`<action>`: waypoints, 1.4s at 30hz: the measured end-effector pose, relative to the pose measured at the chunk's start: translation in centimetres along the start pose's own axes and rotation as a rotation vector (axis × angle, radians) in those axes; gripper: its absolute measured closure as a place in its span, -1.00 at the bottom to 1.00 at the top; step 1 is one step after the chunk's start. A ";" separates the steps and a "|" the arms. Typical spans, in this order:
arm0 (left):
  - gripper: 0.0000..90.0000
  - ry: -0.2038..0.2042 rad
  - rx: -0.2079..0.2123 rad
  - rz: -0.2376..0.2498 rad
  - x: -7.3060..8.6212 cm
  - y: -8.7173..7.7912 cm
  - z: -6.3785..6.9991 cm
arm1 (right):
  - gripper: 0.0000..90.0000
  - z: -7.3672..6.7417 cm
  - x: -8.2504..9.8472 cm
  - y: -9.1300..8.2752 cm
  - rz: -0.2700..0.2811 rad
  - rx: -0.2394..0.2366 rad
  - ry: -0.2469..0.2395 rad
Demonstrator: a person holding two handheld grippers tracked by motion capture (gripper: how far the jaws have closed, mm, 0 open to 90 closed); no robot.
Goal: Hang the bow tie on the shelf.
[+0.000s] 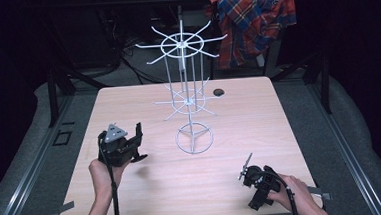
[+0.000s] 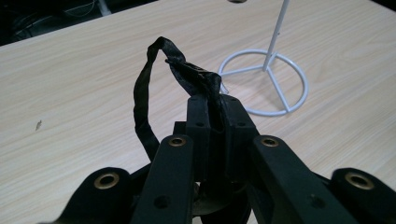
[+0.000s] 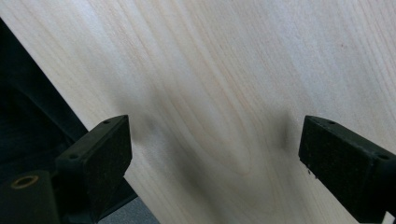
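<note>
My left gripper (image 1: pixel 139 134) hovers over the left half of the wooden table (image 1: pixel 133 191), its jaws shut on a thin black band (image 2: pixel 144 93). In the left gripper view the band loops up and to the left from the closed jaw tips of the left gripper (image 2: pixel 217 107). A white wire display stand (image 1: pixel 190 87) with spoke-like hooks rises mid-table; its ring base (image 2: pixel 266 84) lies just beyond the left jaws. My right gripper (image 1: pixel 249 184) rests low near the table's front right, with nothing between the wide-open jaws of the right gripper (image 3: pixel 215 163).
A plaid shirt (image 1: pixel 253 18) hangs behind the table at the back right. A small dark round object (image 1: pixel 218 91) lies on the table past the stand. The table's near edge (image 3: pixel 70 98) runs close to the right gripper.
</note>
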State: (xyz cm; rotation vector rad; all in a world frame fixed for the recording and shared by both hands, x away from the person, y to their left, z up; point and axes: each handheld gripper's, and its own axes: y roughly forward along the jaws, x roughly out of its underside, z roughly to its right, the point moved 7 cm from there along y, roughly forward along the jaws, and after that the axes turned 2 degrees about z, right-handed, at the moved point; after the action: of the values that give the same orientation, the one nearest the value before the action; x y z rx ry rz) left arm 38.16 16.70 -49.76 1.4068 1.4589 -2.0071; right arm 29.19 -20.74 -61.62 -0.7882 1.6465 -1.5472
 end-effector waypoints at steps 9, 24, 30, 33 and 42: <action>0.85 -0.028 0.019 0.033 -1.2 0.8 -0.2 | -0.80 -0.1 -0.1 0.0 0.001 0.002 -0.003; 0.85 -0.041 0.077 0.088 -3.7 1.7 0.3 | -0.80 0.3 0.1 -0.3 0.012 0.008 0.009; 0.85 -0.036 0.086 0.106 -4.5 1.7 0.3 | -0.80 0.1 0.0 -0.2 0.017 -0.001 0.014; 0.85 -0.034 0.091 0.115 -5.0 1.8 0.3 | -0.80 0.3 0.1 -0.3 0.010 0.009 0.008; 0.85 -0.024 0.101 0.145 -6.3 1.7 0.5 | -0.80 0.3 0.2 -0.3 0.006 0.006 0.015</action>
State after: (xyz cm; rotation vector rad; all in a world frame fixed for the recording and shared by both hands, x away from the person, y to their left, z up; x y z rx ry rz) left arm 42.16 13.70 -45.55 1.4780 1.2235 -2.0235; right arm 29.33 -21.09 -61.37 -0.7692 1.6535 -1.5565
